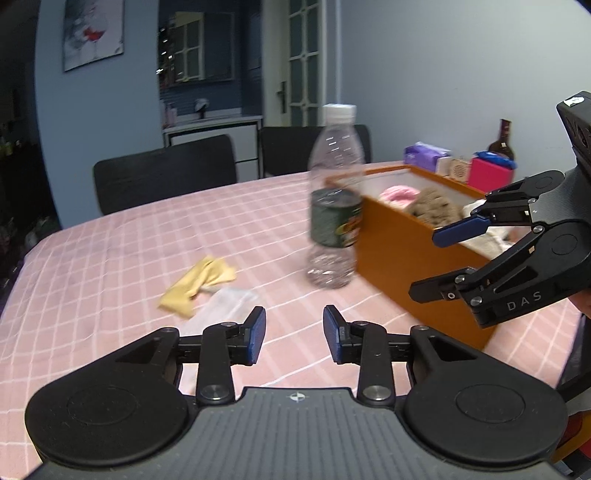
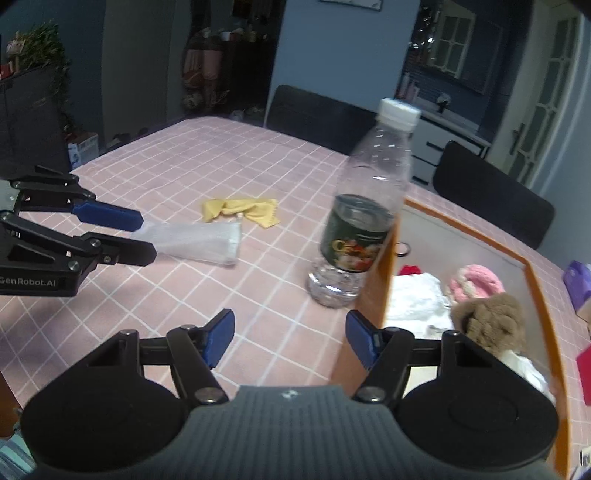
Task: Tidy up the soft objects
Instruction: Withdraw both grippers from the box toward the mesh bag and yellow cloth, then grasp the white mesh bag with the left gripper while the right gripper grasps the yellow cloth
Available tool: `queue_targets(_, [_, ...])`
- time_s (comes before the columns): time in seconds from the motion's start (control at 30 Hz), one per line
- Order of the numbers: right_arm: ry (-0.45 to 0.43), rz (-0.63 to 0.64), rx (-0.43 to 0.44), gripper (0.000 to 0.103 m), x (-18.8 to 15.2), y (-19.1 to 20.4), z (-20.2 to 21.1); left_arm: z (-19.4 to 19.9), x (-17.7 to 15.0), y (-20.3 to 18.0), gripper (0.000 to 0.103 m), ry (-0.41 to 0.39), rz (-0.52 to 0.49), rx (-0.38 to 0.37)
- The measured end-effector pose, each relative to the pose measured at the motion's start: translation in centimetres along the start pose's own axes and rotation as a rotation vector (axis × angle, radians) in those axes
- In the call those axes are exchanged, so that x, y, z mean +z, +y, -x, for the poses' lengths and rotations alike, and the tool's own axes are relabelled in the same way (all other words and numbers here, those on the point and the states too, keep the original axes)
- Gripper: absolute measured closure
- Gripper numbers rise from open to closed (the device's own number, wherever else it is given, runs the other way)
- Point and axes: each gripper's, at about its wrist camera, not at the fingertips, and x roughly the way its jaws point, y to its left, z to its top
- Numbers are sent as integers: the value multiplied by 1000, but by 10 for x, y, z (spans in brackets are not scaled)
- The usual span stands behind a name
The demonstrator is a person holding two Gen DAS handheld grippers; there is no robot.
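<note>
Nearest, left gripper (image 1: 294,334) parted, nothing between its blue pads; right gripper (image 2: 290,338) spread wider, likewise empty, over the pink checked tablecloth (image 2: 207,162). Just ahead, a blurred translucent pouch (image 2: 199,242), contents unreadable, touching a crumpled yellow cloth (image 2: 240,210). Beyond, a clear bottle (image 1: 334,199) upright against the orange box (image 1: 391,254), holding brown (image 2: 491,321), pink (image 2: 476,282) and white (image 2: 415,295) plush pieces, partly hidden.

Home dining room: checked tablecloth (image 1: 110,258), chairs (image 1: 164,171), wall picture (image 1: 92,33).
</note>
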Motion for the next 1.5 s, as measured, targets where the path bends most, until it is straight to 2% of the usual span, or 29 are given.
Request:
queue_targets(0.1, [-2,15,25,39,8,10,-12,-1,-6,15,59,16,14,20])
queue_targets(0.23, [11,35,51,39,20,21,-30,-5,-10,33,47,32,13,40])
queue_targets(0.37, [43,47,42,39,28,28,-55,-21,-13,44,30,56,-31,28])
queue_targets(0.4, [54,41,38,39,29,29,-62,-26,-14,46,28,63,-44,32])
queue_targets(0.63, [124,3,41,43,38,32,-110,-67,-13,58,25,150,-114,25])
queue_targets(0.8, [141,-15,48,43,44,28,-129,-93,-10,75,26,234,-70,24])
queue_targets(0.93, [157,-28,51,43,47,24,-139,-111,-8,83,34,297,-28,-6])
queue_targets(1.07, [161,-34,57,43,49,21,-144,-123,-9,86,56,336,-6,-10])
queue_targets(1.2, [166,-37,63,43,49,20,-147,-125,-8,89,79,328,5,-7])
queue_targets(1.27, [170,-36,64,43,49,22,-149,-124,-7,90,94,327,4,2])
queue_targets(1.3, [170,-37,64,43,49,22,-150,-125,-6,89,98,325,4,6])
queue_targets(1.37, [163,-40,68,43,51,25,-150,-124,-6,88,102,323,0,22])
queue_targets(1.5, [144,-40,74,43,56,30,-149,-116,-7,87,103,296,21,13])
